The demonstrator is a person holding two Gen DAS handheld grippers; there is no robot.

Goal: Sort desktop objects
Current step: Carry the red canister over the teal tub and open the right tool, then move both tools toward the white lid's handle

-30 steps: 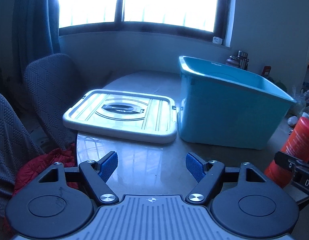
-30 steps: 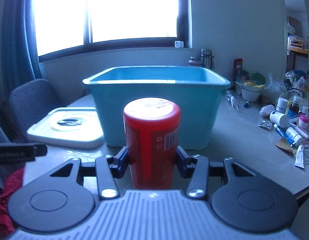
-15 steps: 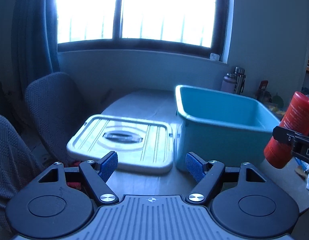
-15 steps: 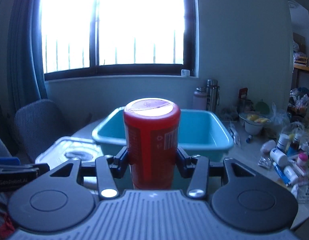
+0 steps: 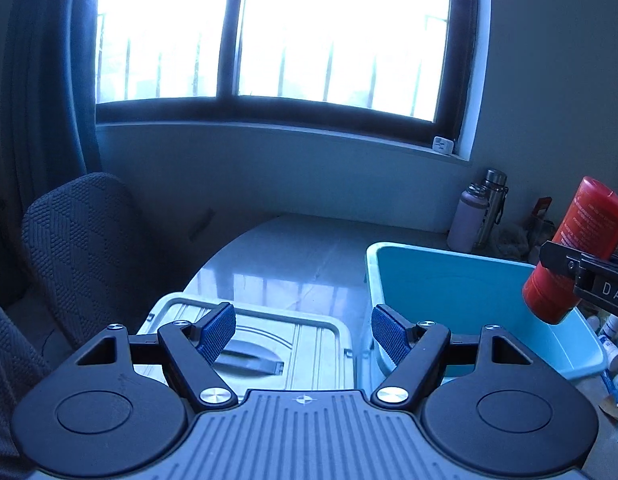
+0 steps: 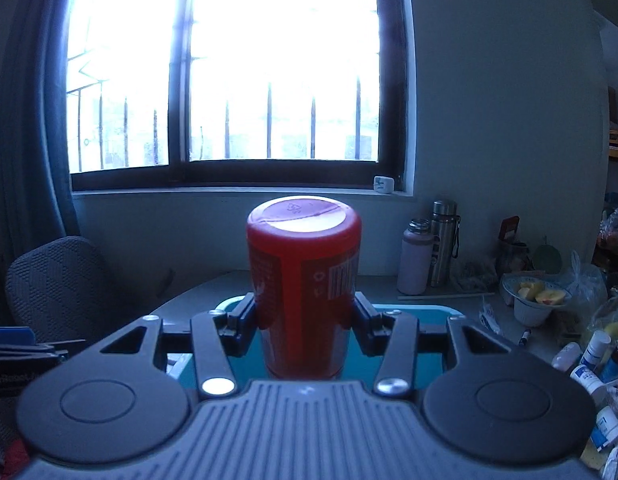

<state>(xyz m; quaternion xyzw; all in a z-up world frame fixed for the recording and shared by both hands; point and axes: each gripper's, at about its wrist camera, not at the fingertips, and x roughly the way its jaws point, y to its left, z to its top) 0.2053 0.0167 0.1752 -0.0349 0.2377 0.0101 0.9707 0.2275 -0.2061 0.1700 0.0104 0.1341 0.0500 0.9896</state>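
My right gripper (image 6: 305, 316) is shut on a red canister (image 6: 303, 280) and holds it upright in the air above the teal bin (image 6: 409, 310). In the left wrist view the red canister (image 5: 577, 248) hangs tilted over the right side of the teal bin (image 5: 469, 280), held by the right gripper's black frame. My left gripper (image 5: 303, 330) is open and empty, above the white bin lid (image 5: 301, 340) that lies on the table left of the bin.
A grey chair (image 5: 77, 248) stands left of the table. Two flasks (image 6: 429, 256) stand by the wall behind the bin. Small bottles and tubes (image 6: 593, 364), a bowl of fruit (image 6: 535, 300) and bags crowd the table's right side.
Both grippers have risen. The right gripper has lifted the red canister from table level in front of the bin to above the bin's opening. The left gripper stays open.
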